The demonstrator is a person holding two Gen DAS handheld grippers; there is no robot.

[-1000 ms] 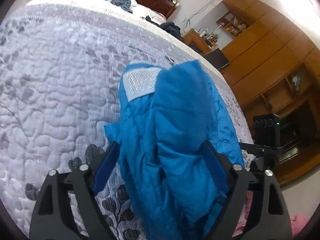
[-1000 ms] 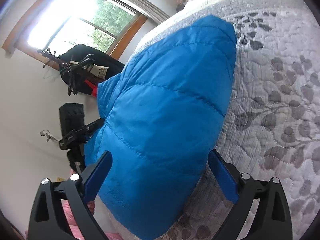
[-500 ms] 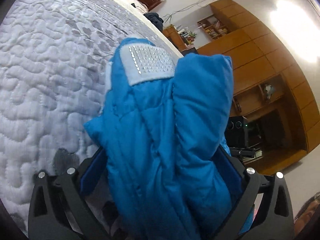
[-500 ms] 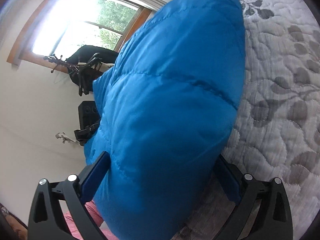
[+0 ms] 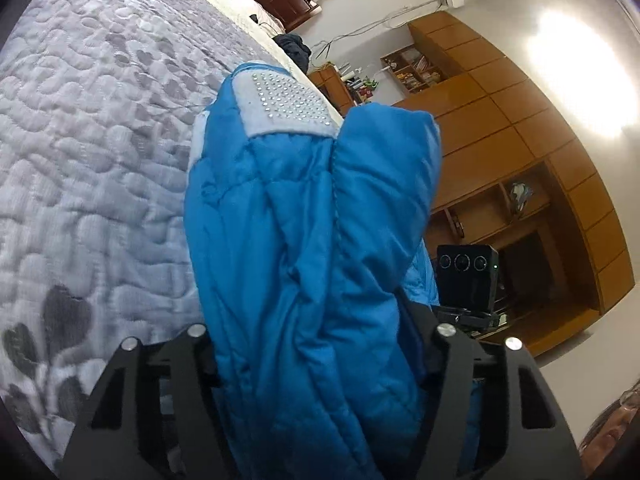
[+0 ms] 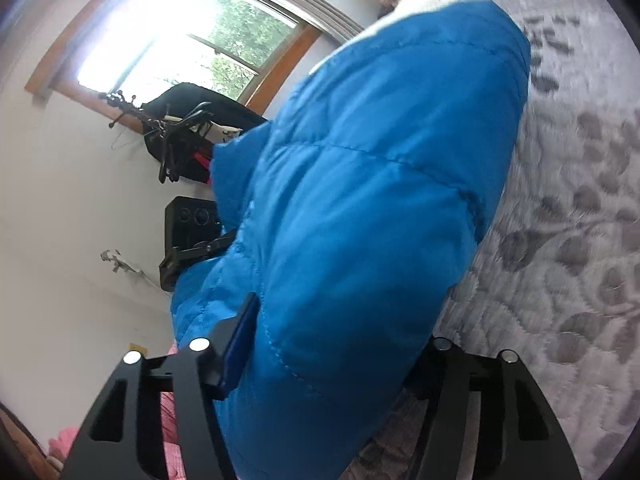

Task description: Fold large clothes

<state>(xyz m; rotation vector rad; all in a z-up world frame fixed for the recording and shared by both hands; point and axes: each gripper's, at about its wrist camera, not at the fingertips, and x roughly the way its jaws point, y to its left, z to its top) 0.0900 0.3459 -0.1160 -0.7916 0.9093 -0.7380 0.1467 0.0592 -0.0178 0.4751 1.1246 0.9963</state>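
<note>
Left tool [image 5: 316,352]: both fingers press against a thick bunch of the blue padded jacket [image 5: 304,240], which fills the gap between them; the tool is clamped on the fabric. The jacket rises toward 12 o'clock in the left wrist view, with a pale patch set with small studs [image 5: 286,106] at its upper end. The grey quilted bedspread [image 5: 100,140] lies at 9 o'clock, wooden cabinets [image 5: 532,148] at 2 o'clock, and a black camera unit [image 5: 468,276] at 3 o'clock, just beside the jacket.

Right tool [image 6: 332,344]: the jacket's quilted bulk [image 6: 380,200] sits between its fingers, with one blue pad [image 6: 240,340] against the fabric at 8 o'clock; this tool also grips the jacket. The far end of the jacket rests on the bedspread [image 6: 580,240] toward 1 o'clock. A window [image 6: 192,44] is at 11 o'clock.
</note>
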